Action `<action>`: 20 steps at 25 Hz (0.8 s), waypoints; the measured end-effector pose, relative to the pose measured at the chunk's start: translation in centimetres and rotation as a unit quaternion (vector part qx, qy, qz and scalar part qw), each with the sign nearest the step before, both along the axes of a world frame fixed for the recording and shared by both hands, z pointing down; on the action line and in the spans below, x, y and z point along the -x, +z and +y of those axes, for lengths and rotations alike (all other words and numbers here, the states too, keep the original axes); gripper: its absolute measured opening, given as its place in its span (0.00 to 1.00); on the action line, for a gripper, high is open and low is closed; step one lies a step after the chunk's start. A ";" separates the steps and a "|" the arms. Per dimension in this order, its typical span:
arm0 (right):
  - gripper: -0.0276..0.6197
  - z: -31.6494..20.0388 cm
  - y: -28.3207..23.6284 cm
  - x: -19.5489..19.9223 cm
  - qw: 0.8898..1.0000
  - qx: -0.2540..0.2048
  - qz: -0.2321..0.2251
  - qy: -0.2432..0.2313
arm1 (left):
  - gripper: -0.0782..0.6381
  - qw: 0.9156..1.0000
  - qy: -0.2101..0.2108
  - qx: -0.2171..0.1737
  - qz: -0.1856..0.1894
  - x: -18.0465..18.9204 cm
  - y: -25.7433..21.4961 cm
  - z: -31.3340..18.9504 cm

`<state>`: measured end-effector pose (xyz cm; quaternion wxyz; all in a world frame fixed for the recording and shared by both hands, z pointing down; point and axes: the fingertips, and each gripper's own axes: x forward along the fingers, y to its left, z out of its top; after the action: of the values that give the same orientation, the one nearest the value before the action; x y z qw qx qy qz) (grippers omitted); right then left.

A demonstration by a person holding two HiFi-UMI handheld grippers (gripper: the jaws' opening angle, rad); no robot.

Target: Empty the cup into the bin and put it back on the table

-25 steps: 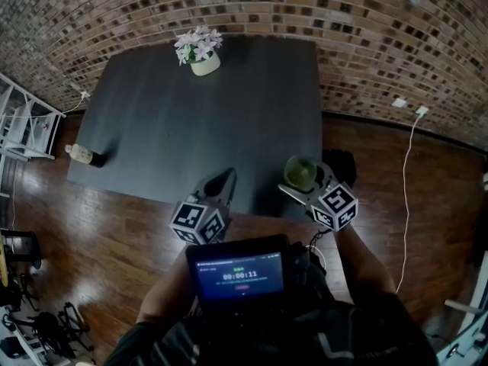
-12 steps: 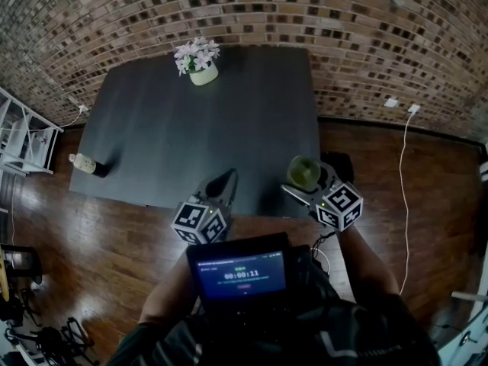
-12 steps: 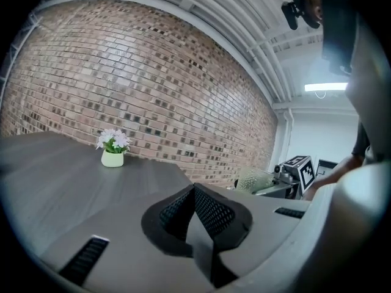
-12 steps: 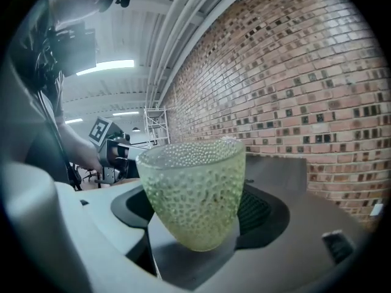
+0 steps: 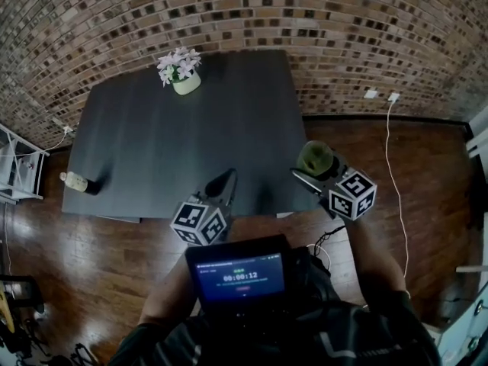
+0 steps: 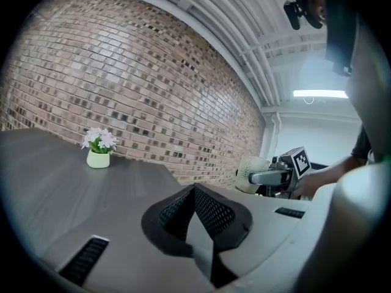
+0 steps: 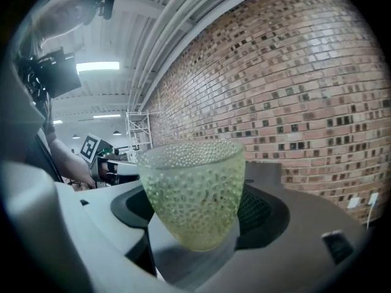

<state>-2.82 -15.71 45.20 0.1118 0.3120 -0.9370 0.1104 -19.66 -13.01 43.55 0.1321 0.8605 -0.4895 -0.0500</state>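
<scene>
Our right tongs [image 5: 313,168] clamp the bumpy green cup [image 5: 314,157] upright between wide-set jaws, holding it in the air at the right edge of the dark table [image 5: 191,143]. Our left tongs [image 5: 223,181] hover over the table's near edge, jaws pressed together on nothing.

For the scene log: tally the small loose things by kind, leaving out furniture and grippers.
green glass cup: 1
potted flowers: 1
bottle: 1
total: 3
</scene>
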 end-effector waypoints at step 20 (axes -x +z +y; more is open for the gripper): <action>0.64 -2.8 -7.2 -15.2 0.990 0.014 0.023 0.136 | 0.10 0.994 0.083 -0.046 0.054 -9.9 -9.0 -6.4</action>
<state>12.35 -18.54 38.00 0.1216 0.4378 -0.8811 0.1309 -9.75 -19.37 34.56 0.1226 0.8993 -0.4059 -0.1075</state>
